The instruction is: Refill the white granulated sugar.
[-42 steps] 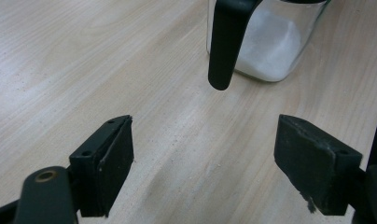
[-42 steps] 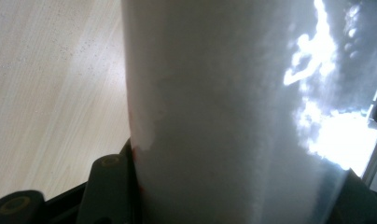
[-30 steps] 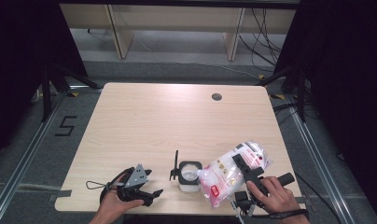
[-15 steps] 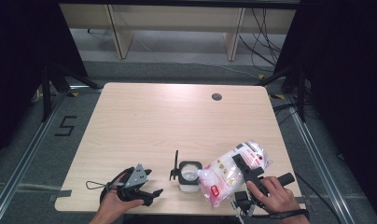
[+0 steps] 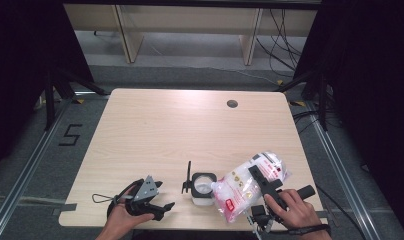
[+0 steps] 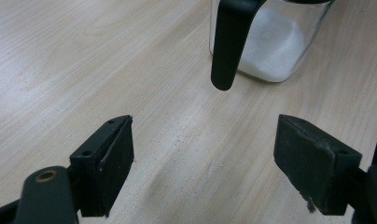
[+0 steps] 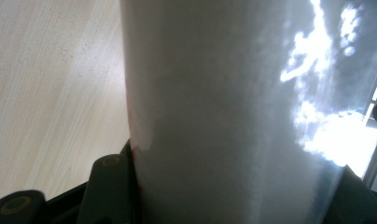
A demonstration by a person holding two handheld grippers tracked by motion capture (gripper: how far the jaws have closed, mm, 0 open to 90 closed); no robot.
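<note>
That plastic bag of white powder (image 5: 247, 186) looked floppy and slippery, sagging toward the glass jar (image 5: 202, 188) at the tabletop's (image 5: 180, 130) near edge, so the right gripper (image 7: 233, 196) clamped mid-bag seemed smart, while the left gripper (image 6: 203, 163) sat wide apart holding nothing.

Matt pale wood-grain table (image 5: 155, 130); clear glossy glass jar (image 6: 289, 42) with smooth black plastic handle (image 6: 226, 42); shiny, crinkled plastic bag (image 5: 240, 187).

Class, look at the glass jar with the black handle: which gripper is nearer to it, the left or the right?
Right. The right gripper, clamped on the bag, sits right beside the jar; the left gripper rests open, farther off on its handle side.
</note>
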